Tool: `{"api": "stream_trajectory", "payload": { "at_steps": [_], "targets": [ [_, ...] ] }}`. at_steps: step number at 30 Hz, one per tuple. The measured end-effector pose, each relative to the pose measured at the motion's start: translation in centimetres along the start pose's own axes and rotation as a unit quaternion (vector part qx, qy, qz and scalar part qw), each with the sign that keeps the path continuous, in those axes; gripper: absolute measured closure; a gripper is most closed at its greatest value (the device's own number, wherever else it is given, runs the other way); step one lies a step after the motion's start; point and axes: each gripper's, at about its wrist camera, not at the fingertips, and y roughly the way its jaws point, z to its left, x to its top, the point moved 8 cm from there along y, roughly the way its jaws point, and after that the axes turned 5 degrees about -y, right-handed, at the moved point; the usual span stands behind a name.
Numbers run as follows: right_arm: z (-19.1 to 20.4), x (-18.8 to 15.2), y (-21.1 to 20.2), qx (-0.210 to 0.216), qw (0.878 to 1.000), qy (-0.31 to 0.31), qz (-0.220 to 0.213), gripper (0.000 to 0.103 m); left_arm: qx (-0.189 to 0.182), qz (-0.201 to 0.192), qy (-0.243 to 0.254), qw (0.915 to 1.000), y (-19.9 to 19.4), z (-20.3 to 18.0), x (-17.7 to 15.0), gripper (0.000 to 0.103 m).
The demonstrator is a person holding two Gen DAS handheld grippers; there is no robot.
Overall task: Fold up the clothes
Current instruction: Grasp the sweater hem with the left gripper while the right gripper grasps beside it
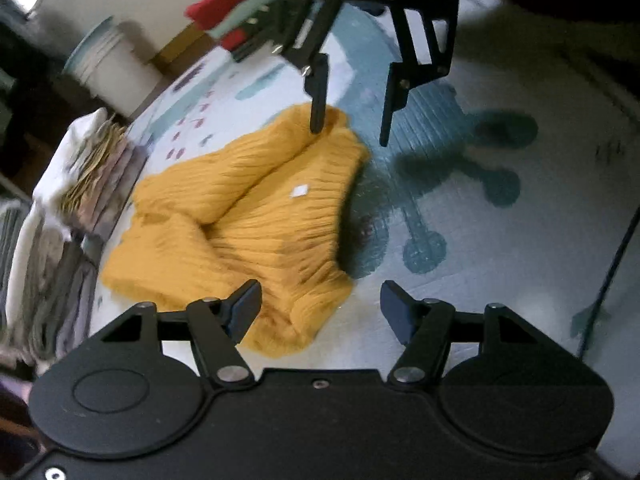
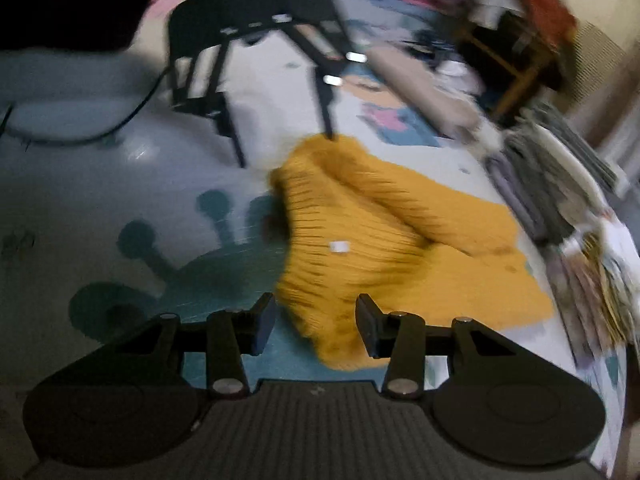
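Two grippers, both spread wide and holding nothing.

Left wrist view: left gripper (image 1: 320,312) hovers with jaws apart over the near edge of the mustard knit sweater (image 1: 248,216), which lies bunched on the printed mat (image 1: 500,264). Right gripper (image 1: 350,128) comes in from the far side, fingers released; one tip is at or just above the sweater's far corner, contact unclear. White tag (image 1: 300,191) faces up. Stack of folded clothes (image 1: 60,240) sits just beside the sweater, at left. White bucket (image 1: 112,72) is farther back.

Right wrist view: right gripper (image 2: 316,320) is slack, its jaws straddling the sweater's (image 2: 400,248) near corner without pinching. Left gripper (image 2: 286,148) is opposite, also unclenched. Folded pile (image 2: 580,216) is at right. Heavy blur.

Progress, my read: sweater partly folded, sleeves seem tucked over the body, but lumpy; a final fold and placing on the stack remain.
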Motion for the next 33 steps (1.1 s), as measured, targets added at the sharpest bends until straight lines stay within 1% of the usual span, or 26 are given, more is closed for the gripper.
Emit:
{"api": "stream_trajectory", "payload": {
  "at_steps": [2, 4, 5, 6, 7, 8, 10, 12, 15, 17, 19, 21, 23, 24, 25, 26, 27, 28, 29, 30, 31, 32, 33],
  "targets": [
    [0.4, 0.2, 0.7, 0.000, 1.000, -0.017, 0.008, 0.054, 0.007, 0.000, 0.005, 1.0000, 0.2, 0.2, 0.3, 0.042],
    [0.0, 0.4, 1.0, 0.000, 1.000, -0.002, 0.011, 0.055, 0.015, 0.002, 0.004, 0.9999, 0.4, 0.7, 0.4, 0.042],
    [-0.4, 0.5, 1.1, -0.001, 1.000, 0.009, 0.015, 0.070, 0.017, 0.003, 0.005, 0.9998, 0.5, 0.8, 0.4, 0.043],
    [-0.8, 0.4, 1.0, -0.002, 1.000, 0.019, 0.016, 0.076, 0.021, 0.003, 0.011, 0.9997, 0.5, 0.8, 0.3, 0.043],
    [-1.1, 0.4, 0.9, -0.001, 0.999, 0.030, 0.012, 0.077, 0.025, 0.004, 0.019, 0.9995, 0.6, 0.7, 0.2, 0.043],
    [-1.4, 0.4, 0.7, 0.001, 0.999, 0.040, 0.008, 0.083, 0.028, 0.005, 0.028, 0.9992, 0.7, 0.6, 0.2, 0.043],
    [-2.3, 0.4, 0.2, 0.002, 0.998, 0.069, -0.003, 0.085, 0.035, 0.004, 0.041, 0.9986, 0.8, 0.4, 0.2, 0.043],
    [-3.4, 0.4, -0.5, 0.001, 0.993, 0.114, -0.021, 0.085, 0.044, 0.003, 0.047, 0.9979, 1.1, 0.3, 0.4, 0.042],
    [-4.4, 0.4, -1.0, 0.005, 0.987, 0.157, -0.039, 0.085, 0.056, 0.004, 0.053, 0.9970, 1.6, 0.1, 0.9, 0.042],
    [-4.4, 0.2, -1.3, 0.008, 0.984, 0.169, -0.049, 0.085, 0.061, 0.006, 0.053, 0.9967, 1.8, 0.1, 1.2, 0.054],
    [-4.3, 0.0, -1.5, 0.012, 0.982, 0.180, -0.052, 0.085, 0.068, 0.013, 0.048, 0.9965, 1.9, 0.4, 1.2, 0.057],
    [-4.8, -0.2, -1.5, 0.014, 0.979, 0.197, -0.054, 0.085, 0.076, 0.019, 0.042, 0.9961, 2.0, 0.9, 0.9, 0.059],
    [-5.3, -0.4, -1.7, 0.018, 0.974, 0.217, -0.056, 0.085, 0.077, 0.021, 0.036, 0.9961, 2.1, 1.3, 0.7, 0.060],
    [-5.5, -0.4, -1.8, 0.020, 0.972, 0.226, -0.057, 0.085, 0.074, 0.019, 0.038, 0.9963, 2.2, 1.4, 0.7, 0.062],
    [-5.5, -0.5, -1.7, 0.021, 0.972, 0.228, -0.057, 0.085, 0.070, 0.019, 0.041, 0.9965, 2.3, 1.3, 0.8, 0.074],
    [-5.3, -0.5, -1.6, 0.019, 0.974, 0.220, -0.055, 0.085, 0.065, 0.019, 0.039, 0.9969, 2.4, 1.3, 0.8, 0.081],
    [-5.0, -0.4, -1.4, 0.017, 0.976, 0.211, -0.054, 0.085, 0.060, 0.020, 0.035, 0.9974, 2.5, 1.3, 0.9, 0.081],
    [-4.7, -0.4, -1.3, 0.013, 0.979, 0.198, -0.052, 0.085, 0.053, 0.019, 0.018, 0.9983, 2.4, 1.5, 0.9, 0.083],
    [-4.4, -0.3, -1.3, 0.005, 0.982, 0.183, -0.050, 0.084, 0.045, 0.018, -0.010, 0.9988, 2.3, 2.2, 1.1, 0.083],
    [-4.0, -0.2, -1.2, -0.002, 0.985, 0.168, -0.048, 0.079, 0.038, 0.017, -0.042, 0.9983, 2.0, 2.9, 1.3, 0.083],
    [-3.5, -0.1, -1.2, -0.011, 0.988, 0.147, -0.046, 0.074, 0.033, 0.015, -0.058, 0.9976, 1.8, 3.4, 1.4, 0.083],
    [-2.8, 0.1, -1.1, -0.021, 0.992, 0.120, -0.043, 0.060, 0.030, 0.012, -0.069, 0.9971, 1.6, 3.7, 1.5, 0.083],
    [-2.1, 0.2, -0.9, -0.028, 0.994, 0.094, -0.039, 0.055, 0.026, 0.010, -0.080, 0.9964, 1.5, 4.1, 1.5, 0.083]
  ]
}}
